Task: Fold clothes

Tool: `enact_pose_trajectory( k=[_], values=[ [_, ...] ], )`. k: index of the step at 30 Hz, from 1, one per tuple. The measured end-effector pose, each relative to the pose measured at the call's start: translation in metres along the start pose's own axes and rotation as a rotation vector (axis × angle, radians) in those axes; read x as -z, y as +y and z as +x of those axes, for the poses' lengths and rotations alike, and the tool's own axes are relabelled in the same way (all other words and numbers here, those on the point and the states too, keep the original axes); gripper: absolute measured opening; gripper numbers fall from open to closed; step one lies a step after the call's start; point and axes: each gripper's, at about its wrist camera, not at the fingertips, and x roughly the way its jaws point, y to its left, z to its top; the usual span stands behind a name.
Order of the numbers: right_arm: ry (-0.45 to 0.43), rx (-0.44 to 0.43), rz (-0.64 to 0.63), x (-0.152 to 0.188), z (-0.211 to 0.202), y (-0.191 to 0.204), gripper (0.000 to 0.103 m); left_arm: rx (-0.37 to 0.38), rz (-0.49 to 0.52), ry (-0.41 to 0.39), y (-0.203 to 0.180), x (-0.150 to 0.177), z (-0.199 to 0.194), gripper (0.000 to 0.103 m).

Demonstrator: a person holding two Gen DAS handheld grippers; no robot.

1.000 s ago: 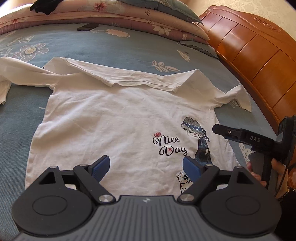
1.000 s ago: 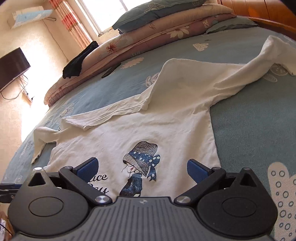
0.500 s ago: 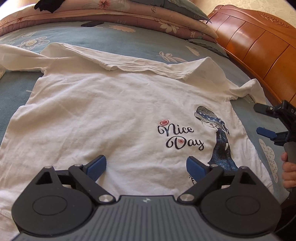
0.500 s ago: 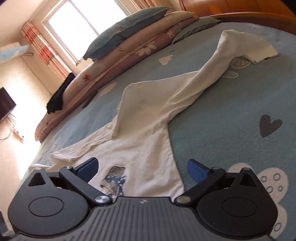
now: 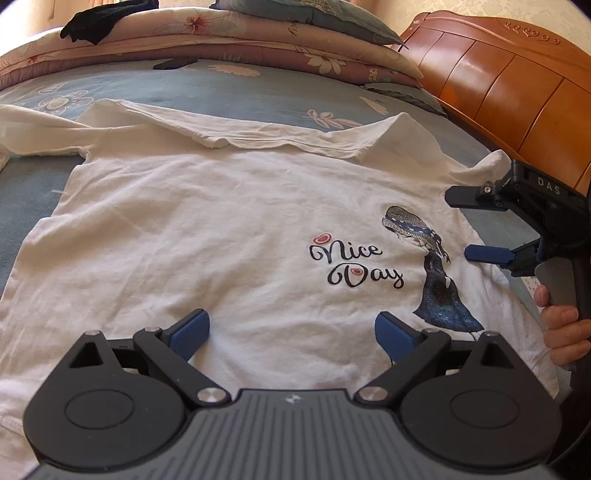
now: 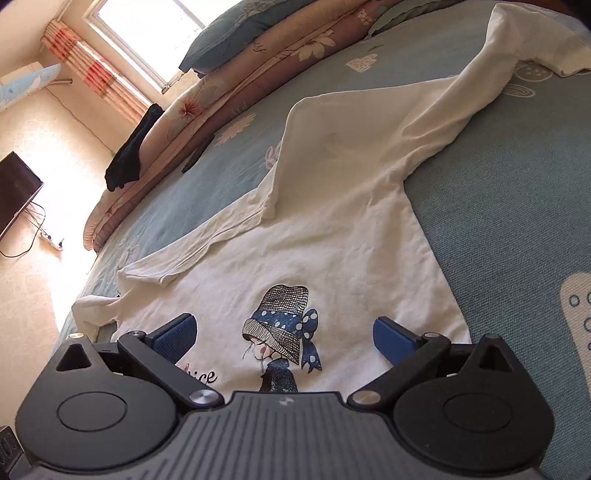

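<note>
Left wrist view: both hand-held grippers, left & right, jaws apart, over white shirt, hem side.

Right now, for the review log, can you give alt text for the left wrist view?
A white long-sleeved shirt printed "Nice Day" beside a girl in a hat lies spread flat on a blue floral bedspread. The open left gripper hovers over its lower part, nothing between its fingers. At right, a hand holds the open right gripper near the shirt's edge.

bed blue sheet | wooden headboard | sunlit window | striped curtain | tv
</note>
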Motion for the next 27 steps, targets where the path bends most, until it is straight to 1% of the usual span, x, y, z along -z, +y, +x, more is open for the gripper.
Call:
enact_pose_trajectory(
  k=[2, 4, 5, 8, 11, 14, 17, 19, 22, 24, 25, 26, 27],
  values=[
    [0.006, 0.014, -0.027, 0.004, 0.003, 0.002, 0.103, 0.031, -0.021, 0.024, 0.004, -0.003, -0.005, 0.096],
    [0.009, 0.042, -0.077, 0.008, 0.005, 0.008, 0.103, 0.094, -0.058, 0.041, 0.014, -0.012, -0.013, 0.096],
    [0.008, 0.059, -0.099, 0.010, 0.006, 0.011, 0.103, 0.115, -0.070, 0.039, 0.019, -0.018, -0.018, 0.096],
    [0.003, 0.108, -0.159, 0.016, 0.010, 0.021, 0.103, 0.104, -0.071, -0.010, 0.038, -0.043, -0.034, 0.096],
    [-0.003, 0.146, -0.210, 0.022, 0.012, 0.028, 0.103, 0.098, -0.097, -0.047, 0.066, -0.072, -0.033, 0.096],
    [-0.011, 0.181, -0.255, 0.026, 0.015, 0.033, 0.103, 0.102, -0.216, -0.050, 0.101, -0.094, -0.012, 0.096],
    [-0.014, 0.206, -0.276, 0.026, 0.018, 0.037, 0.103, 0.161, -0.348, -0.024, 0.133, -0.104, 0.018, 0.096],
    [-0.016, 0.219, -0.285, 0.026, 0.019, 0.038, 0.103, 0.131, -0.390, -0.015, 0.149, -0.107, 0.033, 0.096],
    [-0.021, 0.236, -0.289, 0.024, 0.025, 0.042, 0.103, 0.018, -0.404, -0.049, 0.170, -0.111, 0.046, 0.096],
    [-0.025, 0.251, -0.291, 0.023, 0.029, 0.044, 0.103, 0.046, -0.431, -0.071, 0.182, -0.114, 0.052, 0.096],
    [-0.027, 0.258, -0.294, 0.023, 0.030, 0.045, 0.103, 0.026, -0.425, -0.078, 0.184, -0.118, 0.053, 0.096],
    [-0.028, 0.265, -0.298, 0.023, 0.032, 0.046, 0.103, -0.006, -0.414, -0.082, 0.184, -0.123, 0.053, 0.096],
    [-0.029, 0.271, -0.307, 0.023, 0.033, 0.047, 0.103, -0.060, -0.396, -0.082, 0.184, -0.128, 0.054, 0.095]
  ],
)
